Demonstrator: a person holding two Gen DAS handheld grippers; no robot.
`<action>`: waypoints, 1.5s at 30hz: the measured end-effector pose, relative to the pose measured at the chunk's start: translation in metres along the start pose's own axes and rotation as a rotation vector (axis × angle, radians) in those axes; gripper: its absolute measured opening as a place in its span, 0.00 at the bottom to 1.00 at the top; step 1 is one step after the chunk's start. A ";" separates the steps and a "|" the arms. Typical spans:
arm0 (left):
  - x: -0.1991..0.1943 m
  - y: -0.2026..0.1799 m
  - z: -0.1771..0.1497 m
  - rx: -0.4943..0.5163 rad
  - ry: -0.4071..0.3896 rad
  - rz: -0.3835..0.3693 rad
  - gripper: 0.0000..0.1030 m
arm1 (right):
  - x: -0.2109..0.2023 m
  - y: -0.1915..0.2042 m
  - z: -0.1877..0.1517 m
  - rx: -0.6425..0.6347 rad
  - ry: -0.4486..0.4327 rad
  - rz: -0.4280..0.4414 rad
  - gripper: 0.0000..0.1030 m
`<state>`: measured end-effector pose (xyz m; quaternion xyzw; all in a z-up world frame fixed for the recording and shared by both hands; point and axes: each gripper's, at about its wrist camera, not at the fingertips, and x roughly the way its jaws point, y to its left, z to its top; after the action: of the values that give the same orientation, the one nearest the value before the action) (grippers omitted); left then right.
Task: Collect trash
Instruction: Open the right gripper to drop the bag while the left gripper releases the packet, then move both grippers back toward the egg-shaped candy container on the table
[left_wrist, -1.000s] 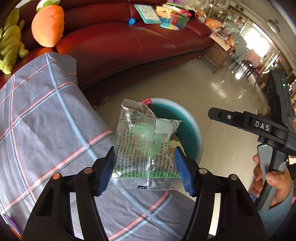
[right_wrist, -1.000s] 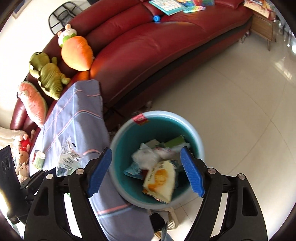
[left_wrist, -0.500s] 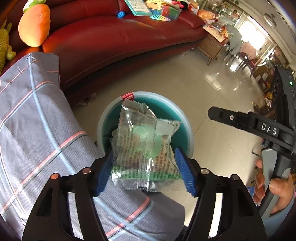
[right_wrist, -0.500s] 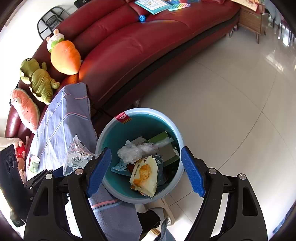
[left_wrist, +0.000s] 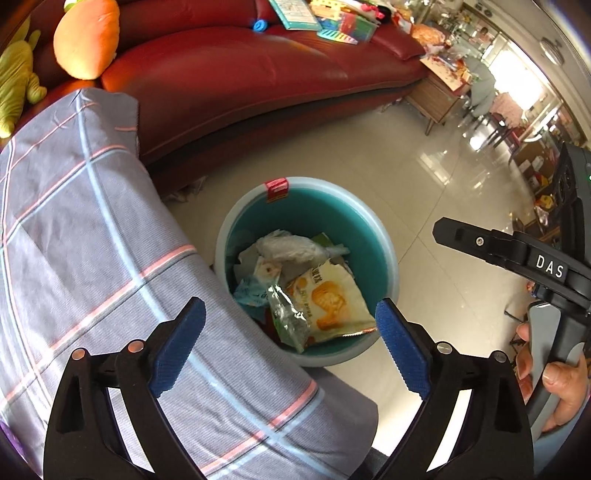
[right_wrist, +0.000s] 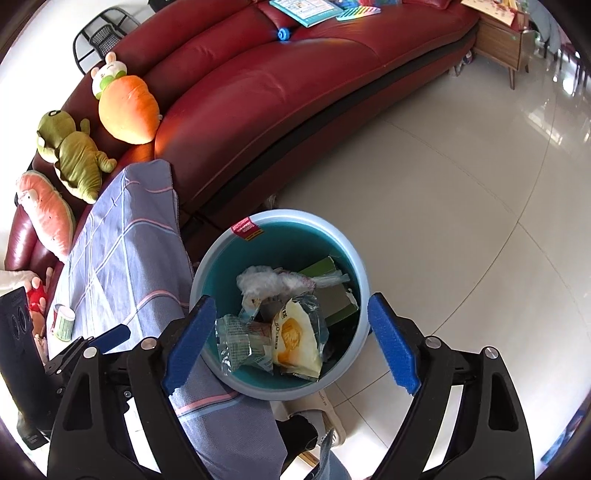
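White capitals "DAS" stand on the black right tool (left_wrist: 546, 266) held out in the left wrist view. The yellow-and-white snack wrapper (right_wrist: 295, 341) in the teal round plastic bin (right_wrist: 221, 266) carries a "50"; its other print, and the red label (right_wrist: 246, 228) on the bin's rim, cannot be read.

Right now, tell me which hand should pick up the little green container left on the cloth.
Left. The left gripper is open and empty on the cloth side, close beside the container. The right gripper, also open, hangs over the bin, farther off.
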<state>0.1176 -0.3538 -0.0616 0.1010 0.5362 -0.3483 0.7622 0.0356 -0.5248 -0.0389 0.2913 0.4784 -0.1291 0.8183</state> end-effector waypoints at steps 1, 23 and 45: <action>-0.002 0.001 -0.002 -0.004 -0.003 0.002 0.91 | 0.000 0.002 -0.001 -0.004 0.002 -0.003 0.79; -0.064 0.065 -0.054 -0.105 -0.063 0.064 0.95 | -0.017 0.092 -0.043 -0.167 0.029 -0.015 0.81; -0.155 0.197 -0.162 -0.336 -0.193 0.177 0.96 | 0.010 0.237 -0.116 -0.426 0.136 0.032 0.81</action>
<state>0.0940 -0.0579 -0.0330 -0.0145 0.5003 -0.1937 0.8438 0.0748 -0.2653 -0.0065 0.1275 0.5443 0.0078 0.8291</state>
